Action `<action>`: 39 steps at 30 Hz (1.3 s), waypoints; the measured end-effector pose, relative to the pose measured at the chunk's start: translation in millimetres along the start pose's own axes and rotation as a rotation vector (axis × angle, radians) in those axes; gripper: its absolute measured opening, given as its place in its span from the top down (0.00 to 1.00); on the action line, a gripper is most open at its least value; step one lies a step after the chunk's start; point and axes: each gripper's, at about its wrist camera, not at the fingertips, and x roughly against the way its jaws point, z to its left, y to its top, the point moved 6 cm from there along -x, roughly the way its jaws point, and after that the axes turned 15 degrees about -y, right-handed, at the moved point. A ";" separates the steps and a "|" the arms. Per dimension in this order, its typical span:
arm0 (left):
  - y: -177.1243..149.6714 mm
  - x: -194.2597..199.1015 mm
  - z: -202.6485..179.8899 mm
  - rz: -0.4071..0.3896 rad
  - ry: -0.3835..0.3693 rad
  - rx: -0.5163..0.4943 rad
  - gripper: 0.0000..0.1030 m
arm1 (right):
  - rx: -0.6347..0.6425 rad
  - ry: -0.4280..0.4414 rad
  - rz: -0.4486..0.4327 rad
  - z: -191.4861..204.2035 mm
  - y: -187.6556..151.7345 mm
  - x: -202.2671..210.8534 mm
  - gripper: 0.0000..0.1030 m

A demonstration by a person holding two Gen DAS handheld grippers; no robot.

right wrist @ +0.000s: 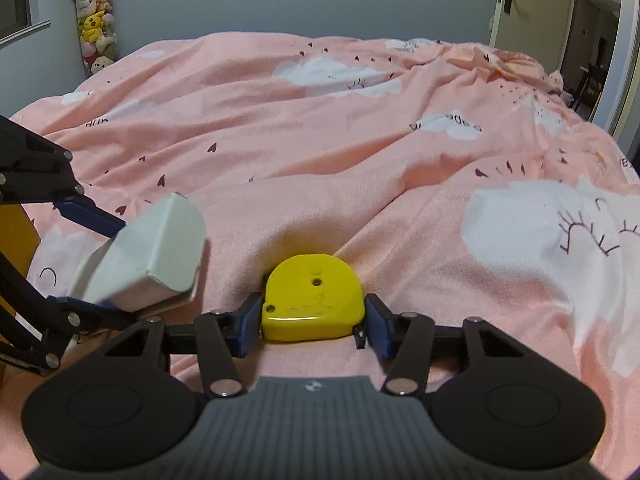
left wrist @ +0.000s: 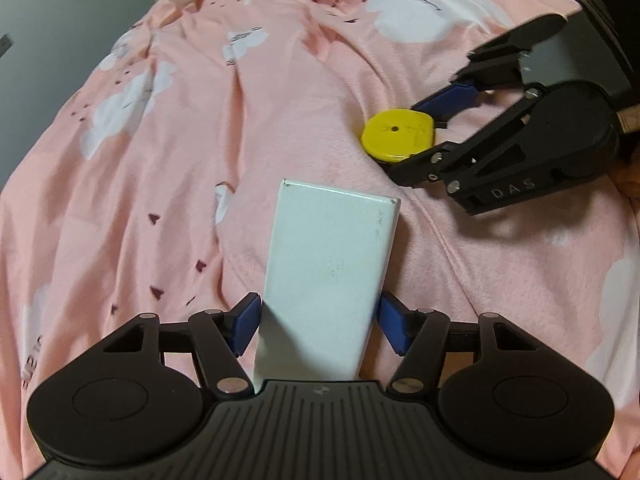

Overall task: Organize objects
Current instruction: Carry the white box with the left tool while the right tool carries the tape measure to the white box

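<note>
My left gripper (left wrist: pixel 318 320) is shut on a white rectangular box (left wrist: pixel 328 264), which sticks out forward over the pink bedspread (left wrist: pixel 180 160). The box also shows in the right wrist view (right wrist: pixel 148 256), raised at the left with the left gripper's fingers (right wrist: pixel 92 216) on it. My right gripper (right wrist: pixel 314 320) has its blue pads against both sides of a yellow tape measure (right wrist: pixel 314 300) lying on the bed. In the left wrist view the tape measure (left wrist: pixel 396 136) sits to the right between the right gripper's fingers (left wrist: pixel 448 100).
The pink bedspread (right wrist: pixel 360 160) with white clouds covers the whole bed and is wrinkled. A column of plush toys (right wrist: pixel 96 20) hangs on the far wall at the left. An open door (right wrist: pixel 516 0) is at the far right.
</note>
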 end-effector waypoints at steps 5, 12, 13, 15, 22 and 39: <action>-3.0 17.4 -0.4 -0.047 0.034 0.058 0.30 | -0.009 0.005 -0.037 -1.4 -0.8 14.4 0.46; -8.6 55.5 -10.4 -0.127 0.074 0.096 0.30 | -0.019 0.054 -0.126 2.4 0.2 48.1 0.46; -9.2 62.9 -12.1 -0.139 0.077 0.100 0.30 | -0.019 0.067 -0.140 4.2 1.5 54.7 0.46; -12.9 80.3 -18.6 -0.158 0.085 0.104 0.30 | -0.015 0.105 -0.176 9.4 5.2 70.8 0.46; -32.5 154.5 -28.5 -0.208 0.135 0.115 0.30 | 0.017 0.232 -0.291 41.8 26.8 135.7 0.46; -138.7 188.4 8.0 0.077 0.337 0.089 0.30 | 0.267 0.417 -0.384 176.6 48.6 194.7 0.46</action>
